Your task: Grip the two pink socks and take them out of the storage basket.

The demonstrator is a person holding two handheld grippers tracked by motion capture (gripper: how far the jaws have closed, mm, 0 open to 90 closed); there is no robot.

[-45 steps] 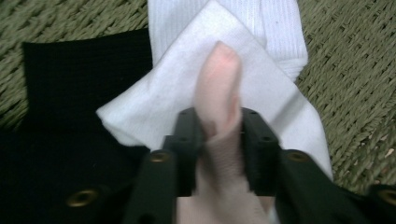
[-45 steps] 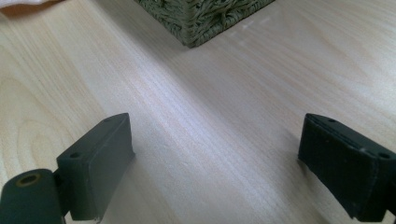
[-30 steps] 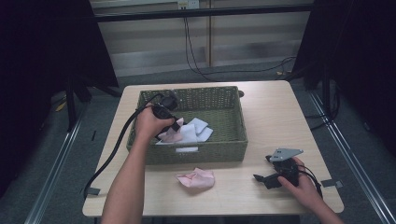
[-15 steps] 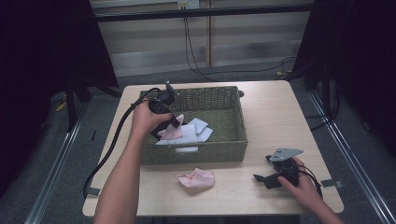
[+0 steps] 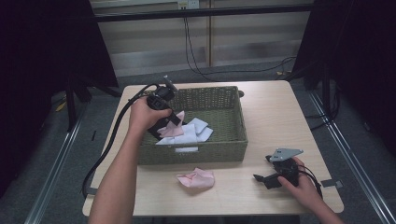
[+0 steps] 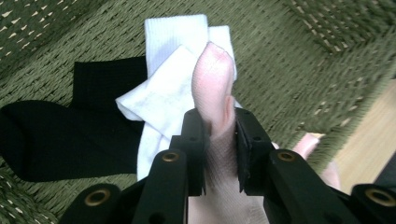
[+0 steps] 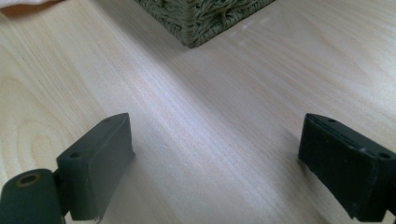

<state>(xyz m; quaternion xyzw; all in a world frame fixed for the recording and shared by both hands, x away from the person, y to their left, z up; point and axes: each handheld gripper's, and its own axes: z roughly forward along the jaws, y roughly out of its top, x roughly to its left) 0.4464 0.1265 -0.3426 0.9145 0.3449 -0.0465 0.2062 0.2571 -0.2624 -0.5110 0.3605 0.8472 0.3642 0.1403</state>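
High view: left gripper (image 5: 173, 122) over the near-left part of the green wicker basket (image 5: 233, 135), jaws clamped on a pink sock (image 5: 171, 129) that hangs from them above the basket floor. Left gripper view: pads pinching the pink sock (image 6: 212, 84) mid-length, toe end sticking up past the jaw tips, rest trailing down toward the camera. Underneath, white socks (image 6: 163, 93) and a black sock (image 6: 65, 130) lying on the woven bottom. Second pink sock (image 5: 196, 178) crumpled on the wooden table (image 5: 275, 112), just outside the basket's near wall, well apart from the first. Right gripper (image 5: 266, 179) parked on the table at the near-right, hand resting on it; right gripper view: jaws wide apart, nothing between them, bare wood and a basket corner (image 7: 205, 18) ahead. Progress, judged from layout: looks like pulling pink socks out of the basket to pair them on the table. One already out, one gripped and lifted but not yet clear of the rim. Left to do: carry it over the near wall, set it down by its mate, release. White and black socks untouched so far; count of those hard to tell, pile overlaps, maybe two white.
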